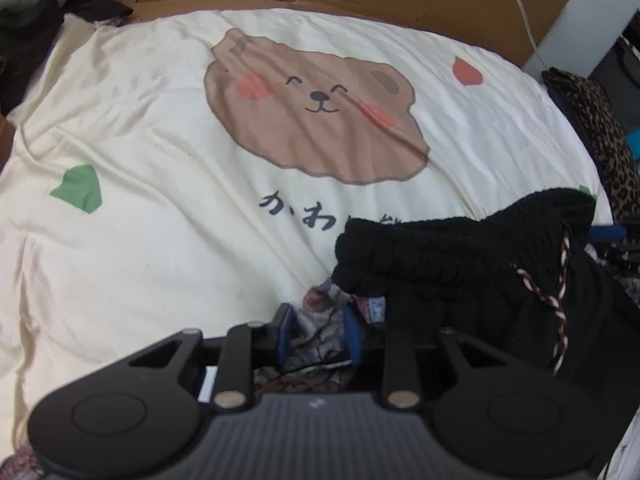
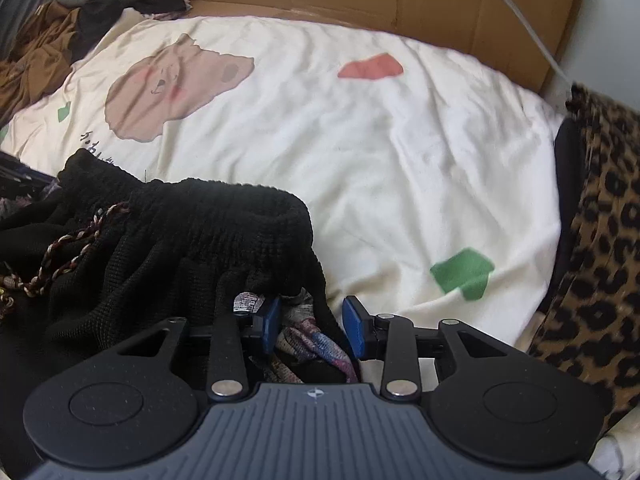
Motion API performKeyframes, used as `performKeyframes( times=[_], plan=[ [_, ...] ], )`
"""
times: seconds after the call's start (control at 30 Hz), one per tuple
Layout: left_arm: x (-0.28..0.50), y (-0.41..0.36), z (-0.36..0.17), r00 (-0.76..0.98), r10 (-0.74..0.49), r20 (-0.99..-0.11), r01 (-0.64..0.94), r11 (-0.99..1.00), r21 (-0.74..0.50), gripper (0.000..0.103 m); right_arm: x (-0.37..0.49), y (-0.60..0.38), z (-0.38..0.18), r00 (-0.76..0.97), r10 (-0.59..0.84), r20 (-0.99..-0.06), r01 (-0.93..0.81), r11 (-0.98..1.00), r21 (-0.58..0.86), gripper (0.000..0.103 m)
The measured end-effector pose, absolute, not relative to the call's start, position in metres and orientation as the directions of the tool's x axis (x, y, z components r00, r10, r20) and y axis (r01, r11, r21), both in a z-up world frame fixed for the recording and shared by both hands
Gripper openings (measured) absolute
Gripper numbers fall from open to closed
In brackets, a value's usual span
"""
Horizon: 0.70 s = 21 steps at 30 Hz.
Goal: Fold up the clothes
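My left claw (image 1: 318, 336) has its blue pads standing a little apart with a fold of grey-and-pink patterned fabric (image 1: 320, 320) between them; whether the pads truly bite it I cannot tell. Just to the right of that claw and slightly ahead bunches the black ribbed garment (image 1: 460, 256), its gathered waistband raised off the bed and a braided drawstring (image 1: 556, 304) hanging down its side. A small printed label (image 1: 376, 309) sits at the garment's lower edge, its writing too small to read. My right claw (image 2: 312, 330) is spread, the same patterned fabric lying loose between its pads, and the black garment heaps to its left, touching the left pad. Ahead of both claws stretches the cream bedspread (image 1: 140, 120) with a smiling brown bear (image 1: 316, 108) and dark Japanese characters "かわ" (image 1: 292, 208), the remainder hidden behind the garment. A leopard-print cloth (image 2: 600, 240) lies to the right of my right claw.
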<state>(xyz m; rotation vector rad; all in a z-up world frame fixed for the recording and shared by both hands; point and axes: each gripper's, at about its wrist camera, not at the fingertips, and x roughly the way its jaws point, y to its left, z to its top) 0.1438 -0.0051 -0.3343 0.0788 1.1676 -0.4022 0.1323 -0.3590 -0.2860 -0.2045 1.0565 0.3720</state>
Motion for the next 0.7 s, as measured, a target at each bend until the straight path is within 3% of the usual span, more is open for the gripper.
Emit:
performKeyframes(
  times=[0.43, 0.7],
  plan=[
    [0.143, 0.023, -0.321, 0.368, -0.290, -0.883, 0.306, 0.935, -0.179, 0.030, 0.125, -0.373, -0.266, 0.452, 0.224, -0.863, -0.449, 0.894, -0.003, 0.041],
    [0.154, 0.033, -0.335, 0.364, -0.270, -0.891, 0.265, 0.947, -0.179, 0.030, 0.131, -0.360, -0.282, 0.428, 0.193, -0.883, -0.464, 0.885, -0.031, 0.041]
  ],
)
